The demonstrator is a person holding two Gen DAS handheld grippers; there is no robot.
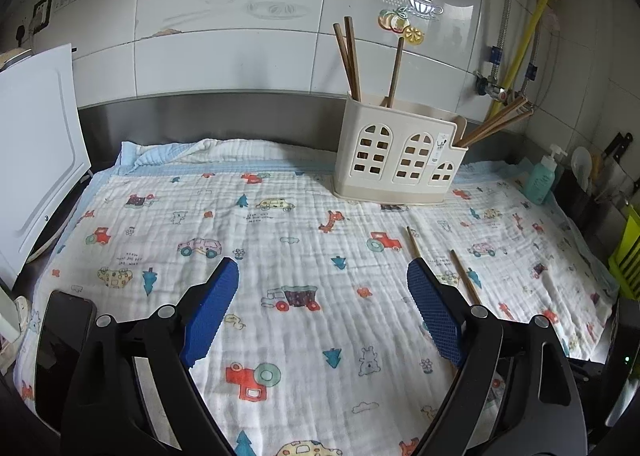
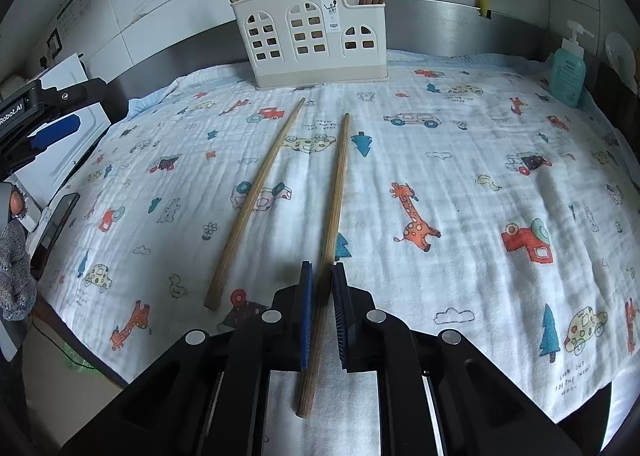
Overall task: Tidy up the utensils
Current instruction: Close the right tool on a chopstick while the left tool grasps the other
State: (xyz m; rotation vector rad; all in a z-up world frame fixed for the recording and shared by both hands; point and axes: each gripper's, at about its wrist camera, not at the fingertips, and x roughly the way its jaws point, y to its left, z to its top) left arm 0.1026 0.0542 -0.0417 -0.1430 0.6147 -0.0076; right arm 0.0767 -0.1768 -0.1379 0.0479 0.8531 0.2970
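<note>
Left wrist view:
Left tongs (image 1: pixel 322 288): spread wide, blue pads apart, nothing between them, hovering over the printed cloth (image 1: pixel 280 223) that covers the surface.
Utensil holder (image 1: pixel 400 159): cream plastic, cut-out arched windows like a little house, standing upright near the back edge of the surface, right of centre.
Chopsticks in holder (image 1: pixel 352 59): dark brown wood, two leaning together at the holder's left end, one more in the middle, a bundle slanting out of the low right compartment.
Loose chopsticks (image 1: pixel 464 276): two pale wooden sticks lying flat on the cloth toward the right edge, partly hidden behind the right-hand pad.
Phone (image 1: pixel 60 340): dark, flat, at the front left corner.
Soap bottle (image 1: pixel 542 179): teal pump bottle at the back right corner.

Right wrist view:
Right tongs (image 2: pixel 322 312): nearly closed, pads clamped on one chopstick near its thick end.
Gripped chopstick (image 2: pixel 336 191): light wood, straight, round, its thick butt sticking out behind the pads, its thin tip pointing toward the holder.
Second chopstick (image 2: pixel 256 199): same pale wood, lying free on the cloth just left of the gripped one, apart from it.
</note>
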